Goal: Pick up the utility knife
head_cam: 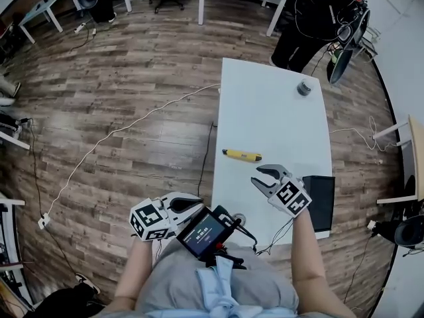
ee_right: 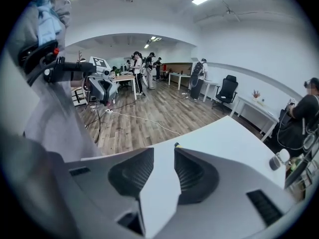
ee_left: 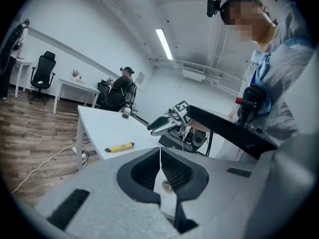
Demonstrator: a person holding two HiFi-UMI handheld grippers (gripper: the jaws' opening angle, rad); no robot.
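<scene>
While the right gripper [head_cam: 256, 175] hovers over the table [head_cam: 278, 111], jaws partly apart and empty, the utility knife [head_cam: 242, 155] lies on that table just beyond its tips, long axis crosswise to them; the left gripper [head_cam: 199, 203], closed and empty, hangs farther off.

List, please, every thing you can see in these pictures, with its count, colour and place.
yellow plastic utility knife: one, yellow, mid-table
long white table: one, white, centre
small grey round object: one, grey, table's far end
flat black slab: one, black, table's near right edge
thin white cable: one, white, floor left of table
person in black clothes: one, black, beyond table's far end
left gripper: one, white, shut, empty, left of table
right gripper: one, white, open, empty, above table near knife
</scene>
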